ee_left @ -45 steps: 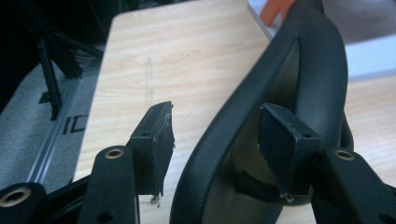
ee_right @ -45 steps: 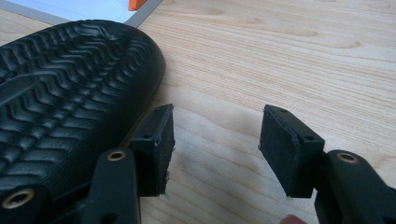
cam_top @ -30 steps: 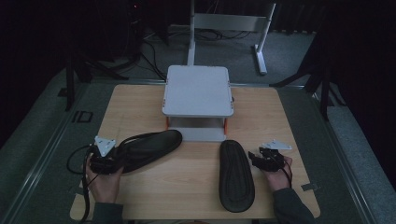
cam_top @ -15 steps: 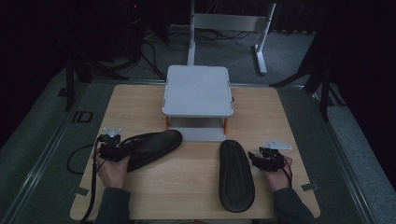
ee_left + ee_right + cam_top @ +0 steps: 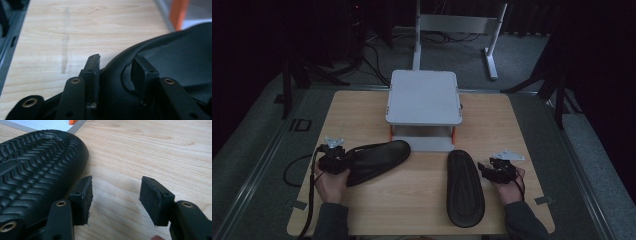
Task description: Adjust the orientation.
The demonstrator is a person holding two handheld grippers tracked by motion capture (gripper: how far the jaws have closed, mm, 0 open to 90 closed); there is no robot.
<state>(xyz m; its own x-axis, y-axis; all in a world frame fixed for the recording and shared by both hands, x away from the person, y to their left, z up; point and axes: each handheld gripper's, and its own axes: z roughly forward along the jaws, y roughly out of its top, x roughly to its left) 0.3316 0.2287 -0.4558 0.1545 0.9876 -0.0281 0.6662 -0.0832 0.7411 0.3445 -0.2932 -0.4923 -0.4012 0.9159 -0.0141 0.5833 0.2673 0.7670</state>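
Gripping slipper (image 5: pixel 377 159), left tool (image 5: pixel 343 161) low

1. My left claw (image 5: pixel 116 67) hides the heel rim of the left slipper (image 5: pixel 175 57) between its jaws; whether the pads press on it I cannot tell.
2. That slipper runs off the right edge of the left gripper view.
3. The right slipper (image 5: pixel 32 170) is cut off at the left edge of the right gripper view.
4. From the high view, my left hand (image 5: pixel 331 182) covers the left slipper's near end.
5. The stand (image 5: pixel 424 97) hides the worktop (image 5: pixel 412 200) beneath it.
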